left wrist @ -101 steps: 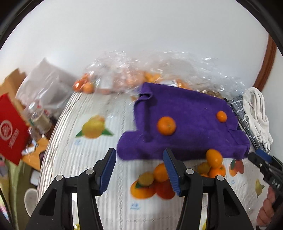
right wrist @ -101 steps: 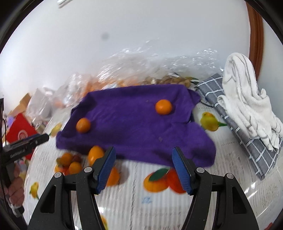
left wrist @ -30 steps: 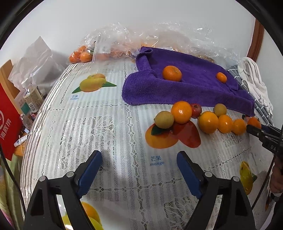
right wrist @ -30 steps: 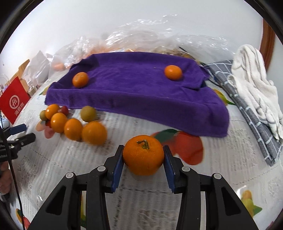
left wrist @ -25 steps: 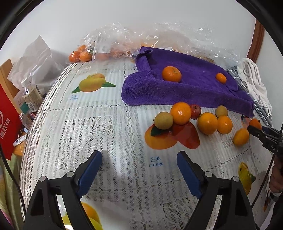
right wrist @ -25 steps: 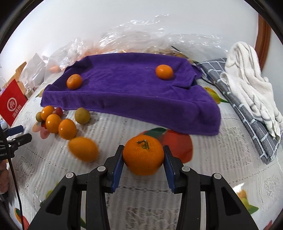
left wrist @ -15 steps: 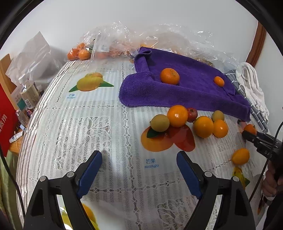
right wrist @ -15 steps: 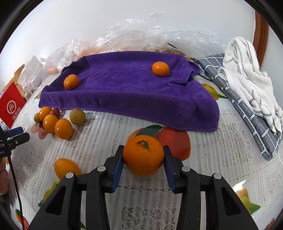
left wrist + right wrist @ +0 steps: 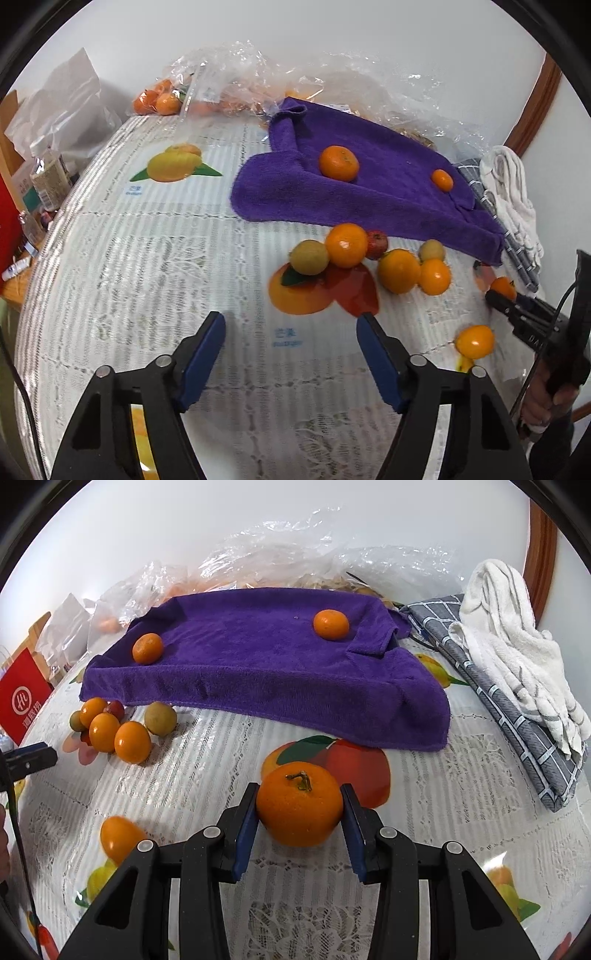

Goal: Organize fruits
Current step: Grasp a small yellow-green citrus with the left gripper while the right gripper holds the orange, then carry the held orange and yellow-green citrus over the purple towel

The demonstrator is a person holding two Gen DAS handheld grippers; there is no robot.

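Plainly the coming move turns on where the purple towel point(image 9: 266, 664) lies from the right gripper point(image 9: 299, 812): at about twelve o'clock, beyond the tangerine point(image 9: 299, 808) pinched between its blue pads, with the towel's long side running nine to three across the view, so the right hand looks the nearer one to set fruit there. Counted left to right from the right wrist: six loose fruits in a cluster point(image 9: 110, 727) at ten o'clock, one stray orange fruit point(image 9: 120, 836) at eight o'clock, two tangerines on the towel, one in the grip. The left gripper point(image 9: 291, 354) is closing on nothing above bare tablecloth point(image 9: 147, 266), the cluster at one o'clock from it.
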